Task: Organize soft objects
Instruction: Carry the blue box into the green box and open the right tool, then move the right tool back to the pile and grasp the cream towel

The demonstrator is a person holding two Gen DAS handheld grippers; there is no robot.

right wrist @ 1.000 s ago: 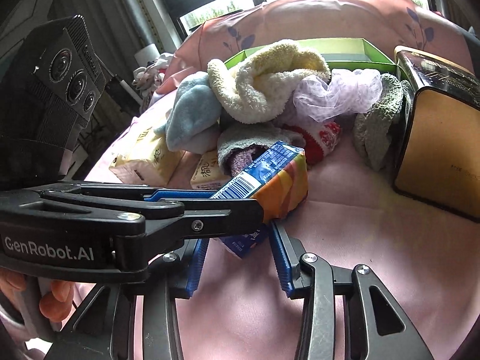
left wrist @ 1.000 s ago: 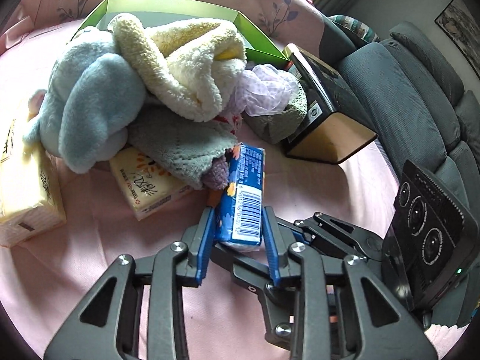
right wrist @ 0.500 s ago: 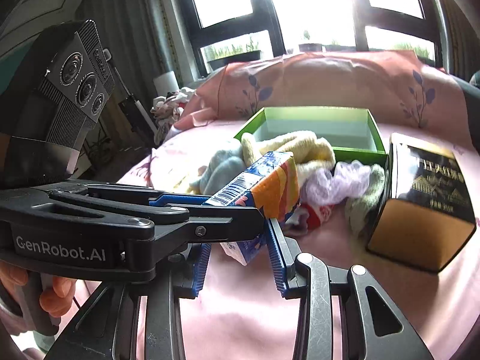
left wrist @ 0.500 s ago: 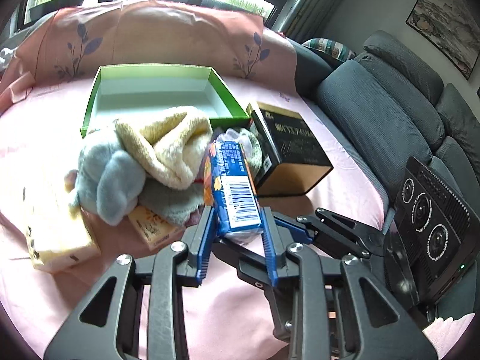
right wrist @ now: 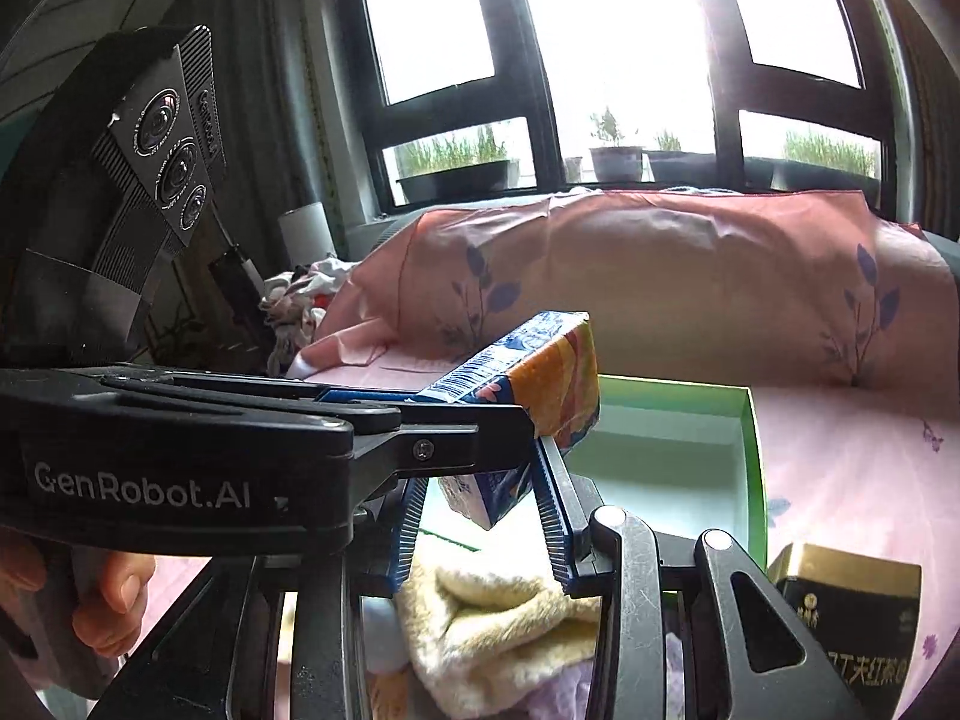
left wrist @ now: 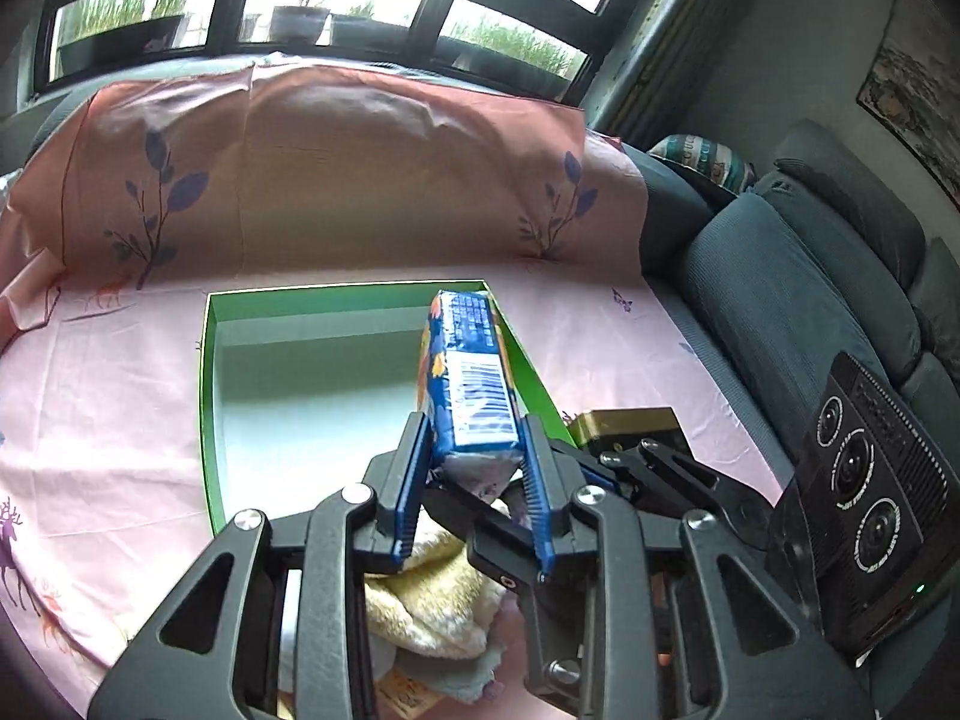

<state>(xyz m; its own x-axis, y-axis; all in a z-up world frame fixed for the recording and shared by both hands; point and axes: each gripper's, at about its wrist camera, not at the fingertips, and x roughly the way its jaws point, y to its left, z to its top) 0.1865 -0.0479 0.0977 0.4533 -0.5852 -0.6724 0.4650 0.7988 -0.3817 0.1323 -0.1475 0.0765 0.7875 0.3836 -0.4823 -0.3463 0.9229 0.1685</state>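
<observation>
Gripping one blue-and-orange soft tissue pack (left wrist: pixel 468 384) between both left tongs (left wrist: pixel 474 468) and right tongs (right wrist: pixel 480 510), holding it above the open green cardboard box's (left wrist: pixel 207 420) right edge on the pink-sheeted bed (left wrist: pixel 90 420).

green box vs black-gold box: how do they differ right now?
1. The green box is open and shows a bare white floor; the black-gold box looks closed.
2. The green box is low and tray-like; the black-gold box looks taller and blockier.
3. The green box is nearly all in view; the black-gold box is partly cut off by the frame edge and gripper parts.

Shared: both rest on the pink sheet.
</observation>
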